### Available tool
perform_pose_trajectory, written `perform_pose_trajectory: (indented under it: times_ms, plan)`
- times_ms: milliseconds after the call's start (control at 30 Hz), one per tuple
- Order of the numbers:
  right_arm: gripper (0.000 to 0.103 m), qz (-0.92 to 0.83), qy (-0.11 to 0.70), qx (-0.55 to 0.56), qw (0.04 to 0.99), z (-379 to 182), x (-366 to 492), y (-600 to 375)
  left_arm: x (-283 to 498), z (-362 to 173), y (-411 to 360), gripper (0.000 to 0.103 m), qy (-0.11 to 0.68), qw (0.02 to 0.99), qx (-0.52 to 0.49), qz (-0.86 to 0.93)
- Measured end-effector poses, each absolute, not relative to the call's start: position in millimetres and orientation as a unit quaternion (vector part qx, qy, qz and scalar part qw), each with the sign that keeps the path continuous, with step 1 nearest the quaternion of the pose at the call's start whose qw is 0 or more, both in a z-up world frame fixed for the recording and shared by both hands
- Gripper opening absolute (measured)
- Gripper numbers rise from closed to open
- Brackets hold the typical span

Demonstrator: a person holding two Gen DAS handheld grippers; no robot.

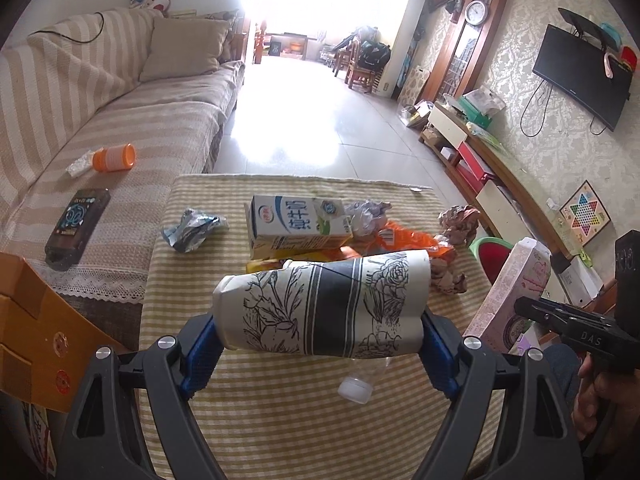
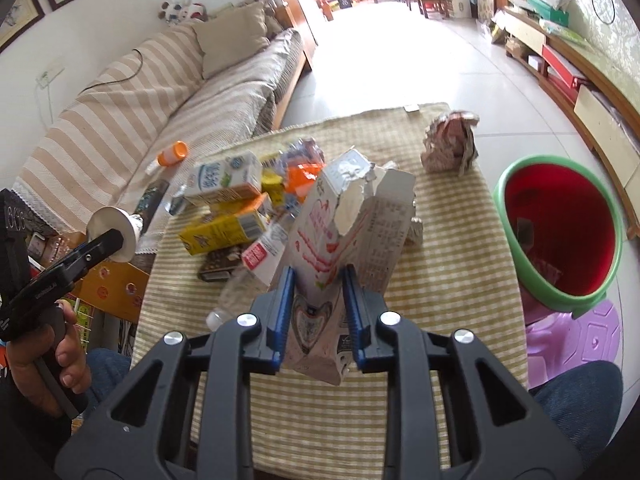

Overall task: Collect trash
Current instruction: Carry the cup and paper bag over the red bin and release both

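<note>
Striped tablecloth (image 1: pixel 280 420), left claw (image 1: pixel 320 332) gripping paper cup (image 1: pixel 324 304)

Right gripper (image 2: pixel 316 316) clamps a torn pink carton (image 2: pixel 344 232) above the bench (image 2: pixel 460 248); a red bin (image 2: pixel 560 224) stands right; left gripper (image 2: pixel 108 240) holds a cup (image 2: pixel 116 232).
</note>
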State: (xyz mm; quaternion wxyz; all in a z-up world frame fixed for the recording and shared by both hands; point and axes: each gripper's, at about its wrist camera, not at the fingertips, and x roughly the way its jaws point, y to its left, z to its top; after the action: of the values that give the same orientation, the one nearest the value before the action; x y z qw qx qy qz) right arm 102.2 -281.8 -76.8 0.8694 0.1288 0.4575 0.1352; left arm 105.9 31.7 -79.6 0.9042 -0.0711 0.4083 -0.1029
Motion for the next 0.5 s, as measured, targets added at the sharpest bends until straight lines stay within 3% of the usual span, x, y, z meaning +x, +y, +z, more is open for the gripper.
perform_pose_trajectory:
  times_ms: [500]
  plan:
    - [0.025,0.125,0.402,0.143,0.896,-31.4,98.3,-324.9,112.8,-33.0,-27.7,0.079,0.379,0.914,-0.047,-0.139]
